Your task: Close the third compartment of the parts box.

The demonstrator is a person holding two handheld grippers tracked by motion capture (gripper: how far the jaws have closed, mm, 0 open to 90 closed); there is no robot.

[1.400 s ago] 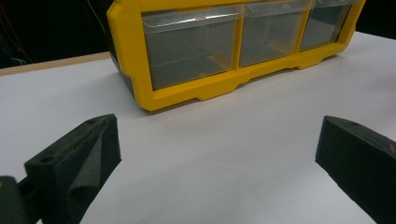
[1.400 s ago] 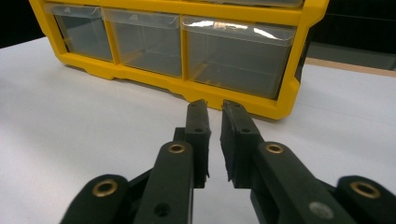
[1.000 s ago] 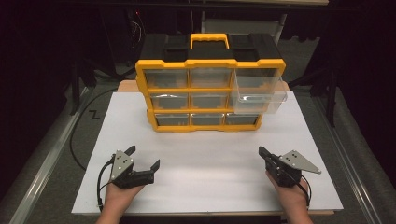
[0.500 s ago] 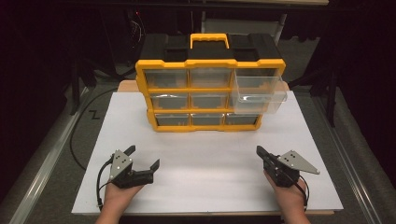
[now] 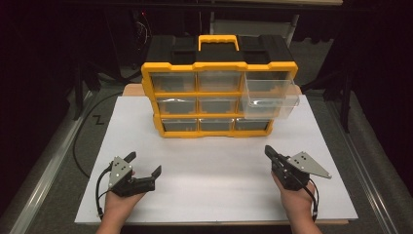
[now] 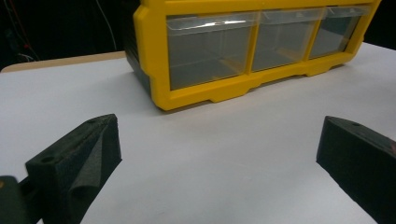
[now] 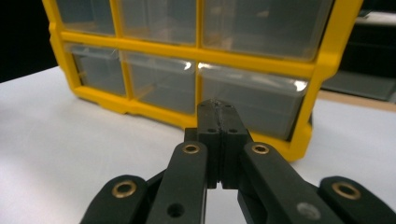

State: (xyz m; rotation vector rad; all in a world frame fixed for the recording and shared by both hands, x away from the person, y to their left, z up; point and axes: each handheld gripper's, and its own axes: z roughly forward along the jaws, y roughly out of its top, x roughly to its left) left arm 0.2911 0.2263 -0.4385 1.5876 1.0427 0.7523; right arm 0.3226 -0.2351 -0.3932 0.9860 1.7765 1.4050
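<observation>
Resting unchanged from a second ago, your left gripper (image 5: pixel 144 165) gapes empty, your right gripper (image 5: pixel 268 151) stays clenched on nothing, leaving the pulled-out clear drawer (image 5: pixel 270 93) untouched.

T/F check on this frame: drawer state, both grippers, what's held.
1. The top right drawer of the organizer is pulled out. True.
2. The left gripper is shut. False: its jaws stand wide apart, with bare table between them.
3. The right gripper is shut with nothing in it. True: the jaws meet in the right gripper view.
4. The left gripper touches the organizer. False: it sits on the near part of the table, apart from it.
5. The organizer has nine drawers, three by three. True.
6. The organizer's frame is blue. False: it is yellow, with a black back.
</observation>
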